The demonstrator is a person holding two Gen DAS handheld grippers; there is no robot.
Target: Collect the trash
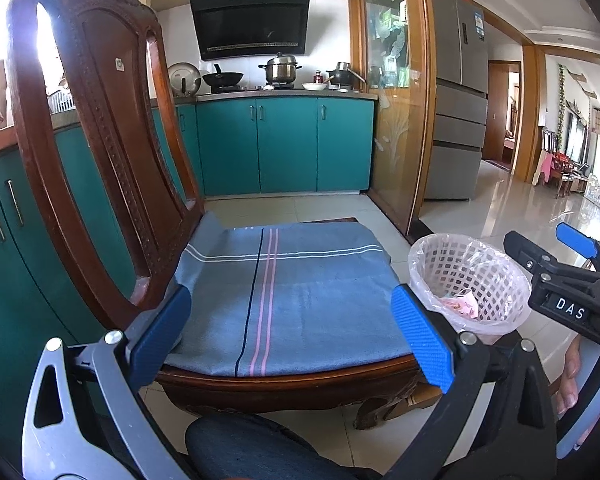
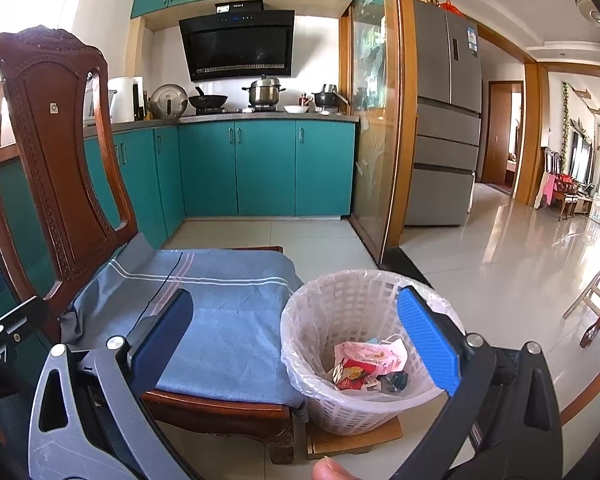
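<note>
Both grippers stand with their jaws spread wide and nothing between them. Between the jaws of the left gripper (image 1: 292,332) lies the blue-grey striped cloth (image 1: 284,296) that covers the seat of the carved wooden chair (image 1: 96,152); the chair's back rises beyond the left finger. Just outside its right finger sits the white lattice wastebasket (image 1: 470,280), lined with a clear plastic bag, and past that basket the right gripper (image 1: 572,276) shows from the side, a hand (image 1: 572,376) on its grip. In the right wrist view, the right gripper (image 2: 296,340) frames the cloth's edge and the wastebasket (image 2: 364,344) together: its left finger is over the seat, its right finger over the basket's far rim. The trash (image 2: 368,364), pink and red wrappers with some darker scraps, rests at the bottom of the basket, ahead of and below the jaws. The basket stands on a flat piece of cardboard (image 2: 356,438), touching the chair's front corner.
</note>
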